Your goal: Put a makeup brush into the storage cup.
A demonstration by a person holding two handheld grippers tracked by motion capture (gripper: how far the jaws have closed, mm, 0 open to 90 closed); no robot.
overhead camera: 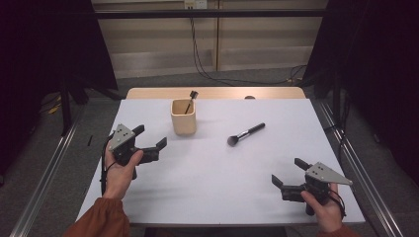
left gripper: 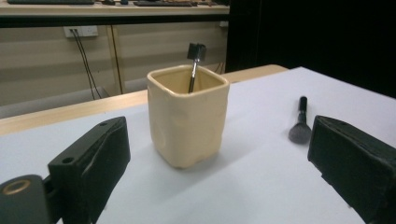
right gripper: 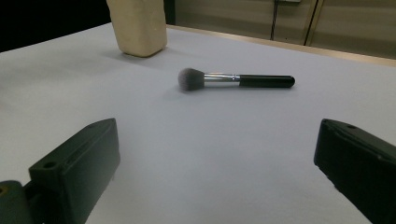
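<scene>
Plainly unlabelled cup (overhead camera: 184,118) and brush (overhead camera: 245,134); both tongs, left (overhead camera: 150,139) and right (overhead camera: 287,173), released, empty.

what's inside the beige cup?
The beige cup holds one thin brush, leaning on the rim, its dark flat head sticking up above it. The brush's lower end and the cup's bottom are hidden by the cup's wall.

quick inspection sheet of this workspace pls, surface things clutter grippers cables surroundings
surface: white table top, wood edge at the far side
job's things: makeup brush lying flat; beige cup upright with a small brush standing in it
clutter: nothing seen
grippers: left gripper open, facing the cup; right gripper open, facing the lying brush; both hold nothing
cables: black cables hang down the far wall
surroundings: dark curtains both sides, grey floor
</scene>
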